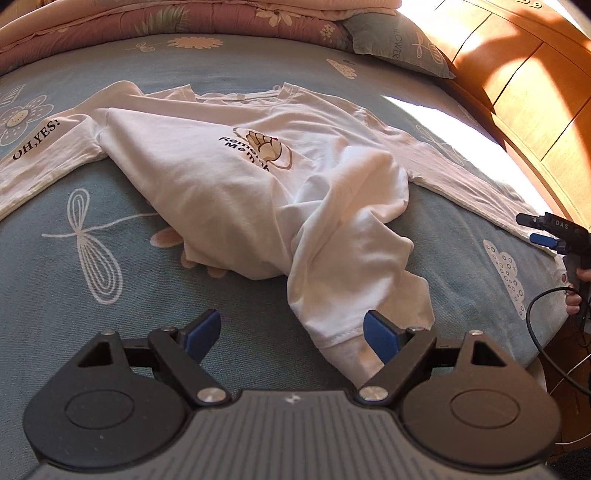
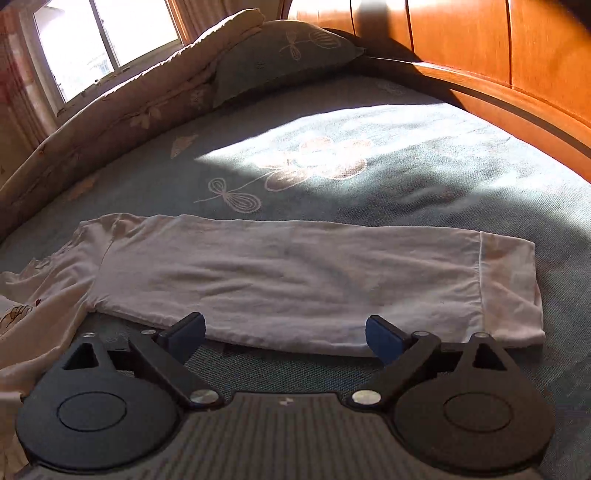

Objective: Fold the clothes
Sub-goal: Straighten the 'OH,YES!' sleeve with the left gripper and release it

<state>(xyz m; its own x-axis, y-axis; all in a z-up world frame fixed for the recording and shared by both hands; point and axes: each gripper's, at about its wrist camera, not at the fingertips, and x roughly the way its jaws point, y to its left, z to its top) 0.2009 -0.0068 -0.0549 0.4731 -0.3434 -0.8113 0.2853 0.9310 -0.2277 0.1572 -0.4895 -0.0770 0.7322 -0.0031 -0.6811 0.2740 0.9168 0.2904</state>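
Note:
A white long-sleeved shirt point(image 1: 221, 173) with a hand print on its chest lies on the blue flowered bed cover point(image 1: 74, 295). Its lower body is bunched into a ridge that runs toward my left gripper point(image 1: 291, 325). That gripper is open, and the hem point(image 1: 340, 339) lies against the right pad point(image 1: 380, 336). One sleeve point(image 2: 295, 273) lies flat across the right wrist view, cuff point(image 2: 509, 288) to the right. My right gripper point(image 2: 284, 328) hangs open just in front of the sleeve's near edge, nothing between its pads. It also shows in the left wrist view as the right gripper point(image 1: 532, 229) beside the sleeve's end.
A folded pink quilt point(image 1: 184, 18) and a pillow point(image 1: 399, 44) lie along the far side. The wooden headboard point(image 1: 535, 92) borders the bed on the right. A window point(image 2: 103, 40) is behind the quilt. A black cable point(image 1: 532, 332) hangs by the person's hand point(image 1: 576, 291).

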